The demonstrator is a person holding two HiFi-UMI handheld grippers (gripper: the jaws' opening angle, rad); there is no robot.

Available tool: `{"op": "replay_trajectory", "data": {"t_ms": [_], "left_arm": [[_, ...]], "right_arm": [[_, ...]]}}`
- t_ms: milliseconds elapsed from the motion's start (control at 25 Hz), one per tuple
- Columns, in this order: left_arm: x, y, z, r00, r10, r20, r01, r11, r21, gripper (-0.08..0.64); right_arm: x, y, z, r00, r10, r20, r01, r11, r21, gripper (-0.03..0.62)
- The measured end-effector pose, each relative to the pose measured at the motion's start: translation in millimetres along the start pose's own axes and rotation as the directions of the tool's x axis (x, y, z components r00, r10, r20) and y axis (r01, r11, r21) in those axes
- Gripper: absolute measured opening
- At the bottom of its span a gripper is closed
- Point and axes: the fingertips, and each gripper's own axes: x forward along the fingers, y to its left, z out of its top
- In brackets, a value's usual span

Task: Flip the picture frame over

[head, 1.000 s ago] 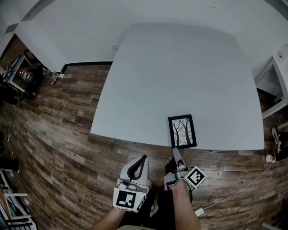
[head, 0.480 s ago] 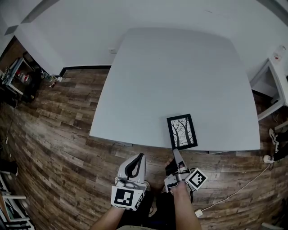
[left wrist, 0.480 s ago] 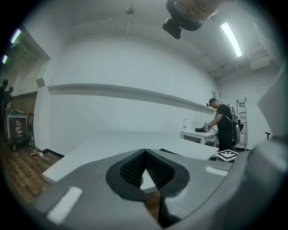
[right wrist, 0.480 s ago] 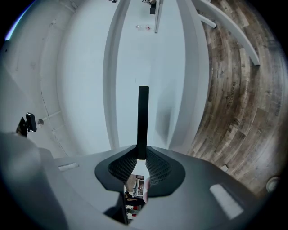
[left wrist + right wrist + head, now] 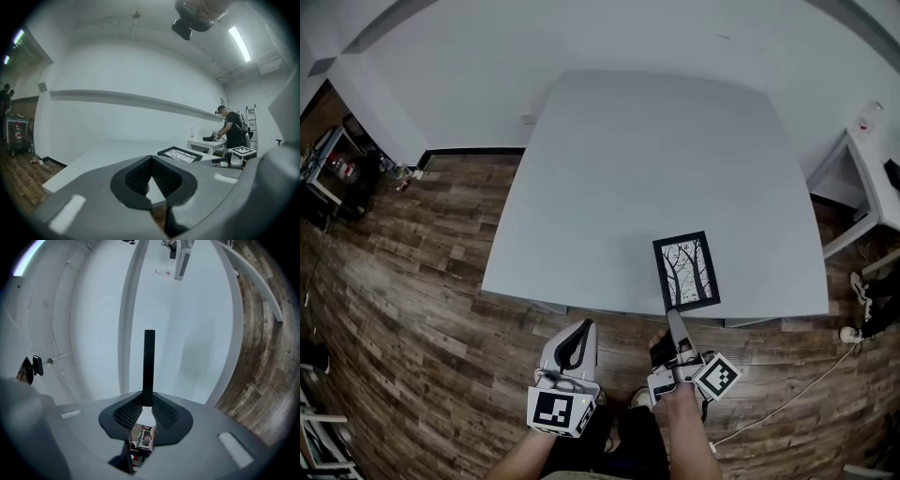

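The right gripper [image 5: 673,315] is clamped on the near short edge of the frame [image 5: 686,270]. In the right gripper view the jaws [image 5: 147,405] pinch a thin black bar, which is the frame [image 5: 149,363] seen edge-on. The frame sits at the table's [image 5: 656,150] near edge, toward its right corner, picture side up and showing bare black trees on white. Its long sides run away from the person, turned slightly. Its gripped end reaches the table's rim; I cannot tell whether that end is raised off the top.

The left gripper [image 5: 584,326] has its jaws together on nothing, and the left gripper view shows the pads [image 5: 151,164] meeting at the tip. It hangs over the wooden floor [image 5: 412,281], short of the table's rim and left of the right gripper, well apart from the frame. From there the frame [image 5: 179,154] appears low on the white table [image 5: 108,150].

Round about: a white side table [image 5: 872,178] stands off the table's right side, and a white cable [image 5: 787,398] trails over the floor at lower right. A cluttered shelf [image 5: 328,169] stands at far left by the wall. In the left gripper view a person [image 5: 233,129] stands at a small white table far off
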Motion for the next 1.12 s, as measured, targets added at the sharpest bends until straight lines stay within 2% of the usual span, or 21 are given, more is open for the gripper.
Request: {"op": "replay_trajectory", "data": {"t_ms": [160,360,480,600,880,1000,1120], "left_arm": [[1,0,5,1.000,0.002,0.011,-0.002,1.000,0.000,0.000],[2,-4,9,1.000,-0.003,0.023,0.003,1.000,-0.001,0.000],[3,-6,11,1.000,-0.002,0.024,0.002,1.000,-0.005,0.000],[4,-5,11,1.000,0.006,0.027,-0.005,1.000,-0.014,0.000],[4,1,12,0.999,0.010,0.047,-0.009,1.000,-0.027,0.000],[2,6,13,0.999,0.020,0.043,-0.019,0.999,-0.034,0.000],[0,9,10,0.999,0.023,0.042,-0.021,0.999,-0.034,0.000]], "right_arm": [[-3,14,9,1.000,-0.015,-0.018,0.013,0.996,-0.094,0.089],[-5,27,15,0.997,-0.051,-0.052,0.039,0.975,-0.217,0.089],[-15,15,21,0.986,-0.161,-0.051,0.138,0.944,-0.300,0.089],[-22,10,28,0.966,-0.255,-0.047,0.212,0.881,-0.424,0.089],[-23,13,42,0.929,-0.370,-0.024,0.269,0.715,-0.645,0.087],[-23,10,42,0.909,-0.417,-0.010,0.281,0.630,-0.724,0.087],[-23,8,40,0.888,-0.459,0.007,0.279,0.528,-0.802,0.087]]}}
